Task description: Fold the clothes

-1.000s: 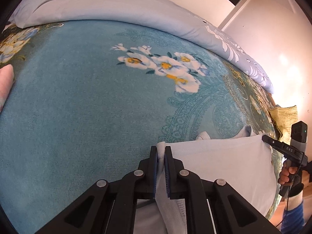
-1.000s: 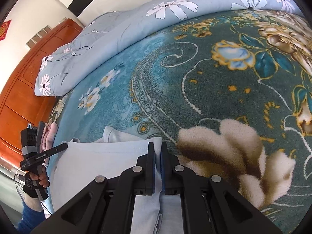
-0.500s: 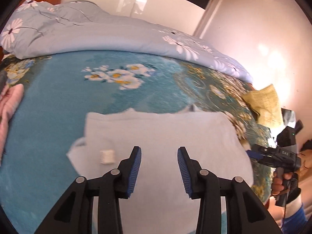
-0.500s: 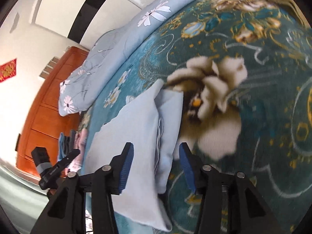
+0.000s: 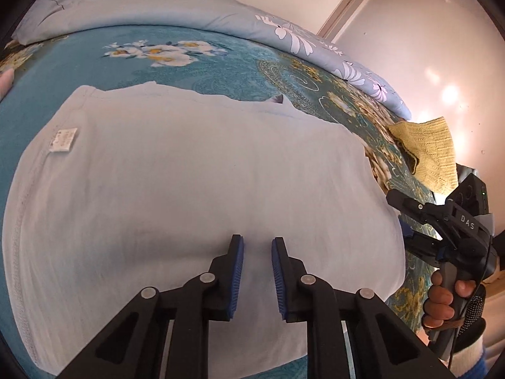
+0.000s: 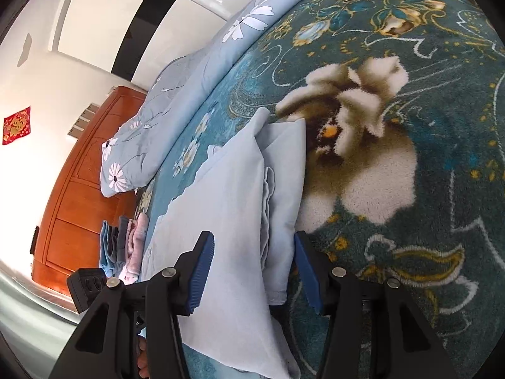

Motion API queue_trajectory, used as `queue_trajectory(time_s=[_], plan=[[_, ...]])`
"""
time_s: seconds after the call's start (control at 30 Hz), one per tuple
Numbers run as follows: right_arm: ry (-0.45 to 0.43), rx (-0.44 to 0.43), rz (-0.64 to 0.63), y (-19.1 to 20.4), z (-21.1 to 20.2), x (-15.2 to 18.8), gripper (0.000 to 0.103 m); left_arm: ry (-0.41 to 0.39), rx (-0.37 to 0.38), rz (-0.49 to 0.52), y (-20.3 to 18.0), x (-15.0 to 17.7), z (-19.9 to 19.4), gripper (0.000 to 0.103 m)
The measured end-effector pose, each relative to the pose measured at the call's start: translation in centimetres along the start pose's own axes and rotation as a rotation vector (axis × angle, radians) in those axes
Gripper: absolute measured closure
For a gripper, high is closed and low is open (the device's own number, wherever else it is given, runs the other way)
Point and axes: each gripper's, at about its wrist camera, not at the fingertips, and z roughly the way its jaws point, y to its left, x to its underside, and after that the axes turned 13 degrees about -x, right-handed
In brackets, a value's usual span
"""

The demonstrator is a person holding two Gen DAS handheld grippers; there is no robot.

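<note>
Pale blue cotton, a half-folded shirt (image 5: 195, 189), is lying flat on the teal floral blanket (image 5: 94, 50) covering the bed, its care label (image 5: 63, 139) showing near the shirt's left edge. Both pairs of tongs are hanging free above the shirt, gripping nothing. The left tongs (image 5: 257, 271) are hovering over the shirt's near middle, jaws narrowly parted and having just been closing with only air between them. The right tongs (image 6: 252, 268) are straddling the shirt's right-hand edge, where stacked layers (image 6: 277, 195) show the fold, jaws apart and also just narrowing, pads clear of the cloth. A yellow knitted garment (image 5: 426, 154) is waiting beyond the shirt's right side, and a small pile of folded clothes (image 6: 123, 246) is sitting off the shirt's left side, by the wooden headboard (image 6: 79, 195).

One fold appears laid down and released; the step in hand looks like repositioning for the next. That move likely calls for pinching a fresh edge through every layer, so the stack is not sliding apart when lifted.
</note>
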Motion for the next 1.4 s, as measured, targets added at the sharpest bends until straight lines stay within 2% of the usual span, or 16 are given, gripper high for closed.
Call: queue_trajectory(time_s=[0.03,0.07,0.2,0.27,0.33,0.47,0.53,0.7,0.9,1.0,1.2,1.3,1.4], plan=[[-0.001,-0.006,0.013,0.0,0.1,0.0,0.073,-0.005,0.002,-0.011,0.1,0.1,0.0,0.083],[0.003,-0.016,0.027,0.0,0.1,0.1,0.092,-0.012,-0.003,-0.017,0.0,0.3,-0.1,0.084],[-0.007,0.01,0.012,2.0,-0.3,-0.1,0.094,-0.059,-0.036,-0.031,0.4,1.5,-2.2,0.084],[-0.004,0.029,-0.026,4.2,-0.5,-0.4,0.095,-0.039,-0.04,-0.055,1.3,2.4,-2.3,0.082],[0.013,0.057,-0.091,6.9,-0.3,-0.6,0.095,-0.014,0.003,-0.091,2.3,3.2,-2.2,0.082],[0.061,0.124,-0.211,12.5,0.8,0.0,0.095,-0.025,0.092,-0.176,4.7,4.2,-4.1,0.082],[0.083,0.139,-0.267,15.1,1.6,0.4,0.095,-0.049,0.098,-0.219,6.5,4.6,-5.5,0.082],[0.14,0.173,-0.387,21.1,5.4,1.4,0.095,-0.113,0.06,-0.344,12.3,5.6,-8.7,0.082],[0.273,0.237,-0.579,26.8,12.8,4.6,0.095,-0.15,0.033,-0.454,17.6,6.6,-10.7,0.077],[0.363,0.274,-0.62,27.0,17.5,7.4,0.095,-0.139,0.029,-0.478,19.1,7.0,-10.8,0.077],[0.526,0.369,-0.667,24.4,24.8,12.5,0.094,-0.103,0.024,-0.482,20.0,8.0,-10.7,0.076],[0.575,0.318,-0.639,23.7,24.9,12.6,0.088,-0.096,0.013,-0.475,20.4,8.6,-11.3,0.076],[0.531,0.181,-0.517,23.3,22.1,10.9,0.087,-0.099,0.014,-0.464,20.6,8.9,-12.5,0.076]])
